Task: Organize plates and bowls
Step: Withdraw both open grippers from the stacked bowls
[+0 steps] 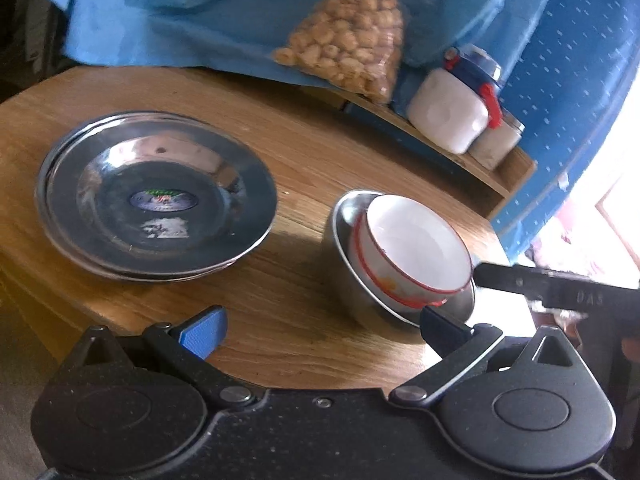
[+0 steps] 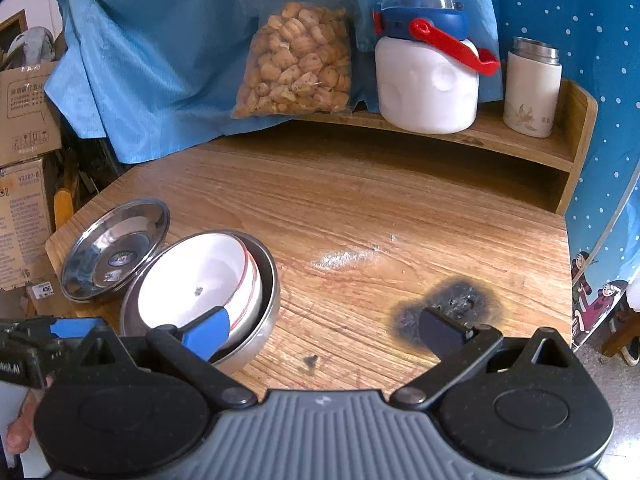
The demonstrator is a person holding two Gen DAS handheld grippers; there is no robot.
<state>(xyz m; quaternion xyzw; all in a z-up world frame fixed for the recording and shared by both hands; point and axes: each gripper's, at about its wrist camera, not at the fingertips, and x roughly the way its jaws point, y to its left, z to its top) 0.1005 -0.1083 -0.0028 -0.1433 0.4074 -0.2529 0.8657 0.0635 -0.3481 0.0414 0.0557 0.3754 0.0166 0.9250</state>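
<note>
Stacked steel plates [image 1: 156,196] lie at the left of the wooden table [image 1: 288,152]; in the right wrist view the plates [image 2: 116,248] sit near the table's left edge. Right of them a white bowl with a red rim [image 1: 412,248] rests inside a steel bowl [image 1: 352,292]. The right wrist view shows the white bowl [image 2: 200,276] nested in the steel bowl [image 2: 264,304]. My left gripper [image 1: 324,332] is open, empty, near the front of the bowls. My right gripper [image 2: 324,332] is open and empty, its left finger over the bowls' rim. A finger of the right gripper [image 1: 520,280] shows beside the bowls.
On a raised wooden shelf [image 2: 520,140] at the back stand a bag of snacks [image 2: 296,60], a white jug with a blue lid [image 2: 428,80] and a white flask [image 2: 532,88]. Blue cloth [image 2: 160,60] hangs behind. A burn mark [image 2: 452,308] stains the table. Cardboard boxes [image 2: 24,120] stand at left.
</note>
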